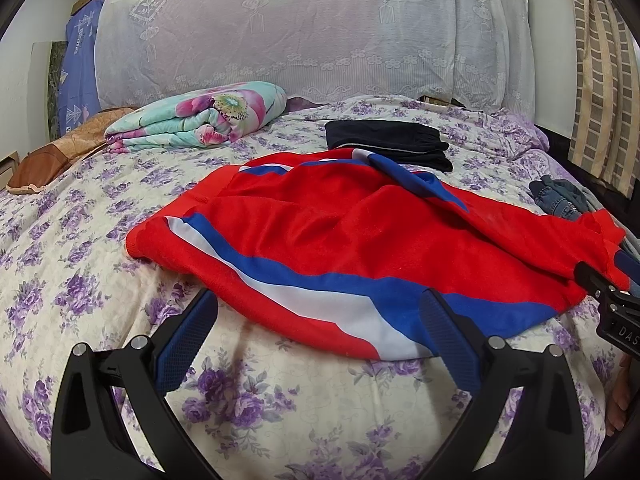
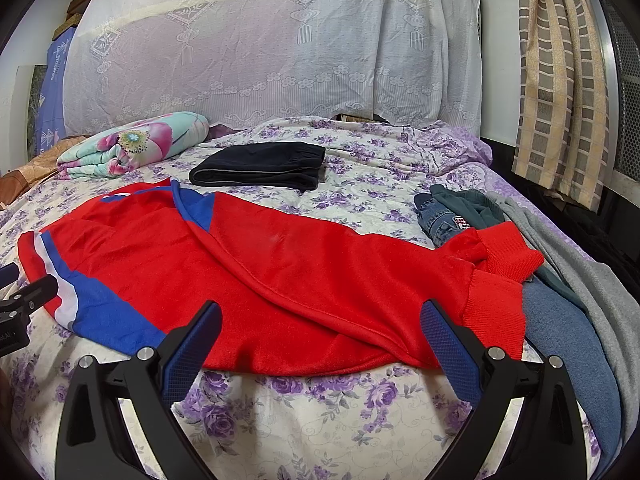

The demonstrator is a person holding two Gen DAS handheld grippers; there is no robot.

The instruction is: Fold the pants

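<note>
A: Left gripper (image 1: 318,312) first?
B: Spread wide, holding nothing, ribbed blue pads (image 1: 188,344) low over the near edge of the red pants (image 1: 340,224). Right gripper (image 2: 320,320) likewise wide and empty, near the ribbed cuffs (image 2: 500,280).
A: Where are the pants?
B: Flat across the floral bedspread (image 1: 80,240), waist end left, cuffs right, blue-white stripe (image 1: 320,292) along the near side.
A: Handling?
B: Looks like soft, light, limp knit; probably drags and wrinkles. I'd pinch the waistband and the thick cuffs.
A: Clutter?
B: 1 folded black garment (image 2: 260,168) far, floral quilt (image 2: 132,148) far left, jeans (image 2: 436,220) and a grey garment (image 2: 580,272) right.
</note>
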